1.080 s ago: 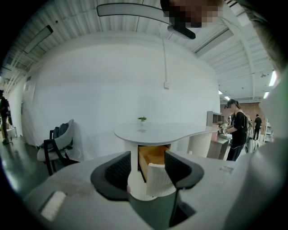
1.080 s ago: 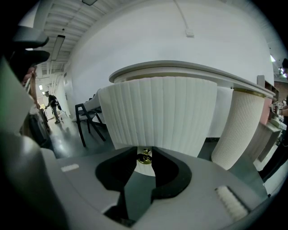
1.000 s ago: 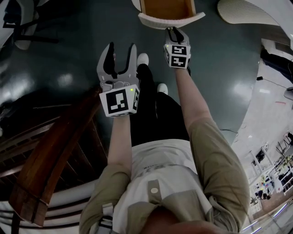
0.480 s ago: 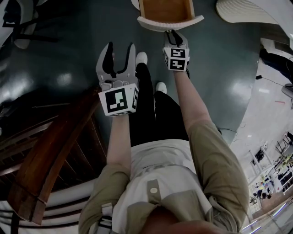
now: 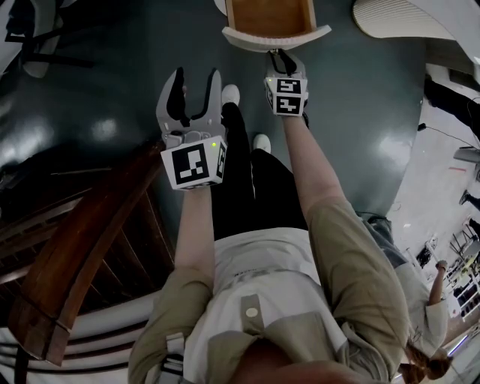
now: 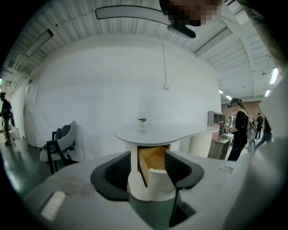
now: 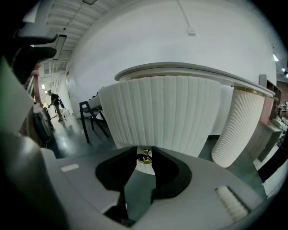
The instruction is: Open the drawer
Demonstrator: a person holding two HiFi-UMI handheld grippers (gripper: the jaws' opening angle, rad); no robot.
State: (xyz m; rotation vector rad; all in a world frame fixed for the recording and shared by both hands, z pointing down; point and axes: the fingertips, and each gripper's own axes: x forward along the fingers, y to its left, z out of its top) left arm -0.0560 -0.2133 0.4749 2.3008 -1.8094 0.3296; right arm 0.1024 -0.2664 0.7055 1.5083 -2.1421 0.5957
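While my right gripper (image 5: pixel 283 56) clamps brass knob (image 7: pixel 144 157) low on ribbed drawer (image 5: pixel 271 16) front, drawer juts part-open from under table (image 6: pixel 180 133) edge, slide axis pointing straight at me; my guess, pull back along forearm. Left gripper (image 5: pixel 196 79) spread, empty, farther off.

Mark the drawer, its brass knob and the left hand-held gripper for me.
drawer (image 5: pixel 276 39): head view, ribbed white front panel.
brass knob (image 7: pixel 144 157): right gripper view, its face between the jaws.
left hand-held gripper (image 5: pixel 196 81): head view, midway between its fingertips.
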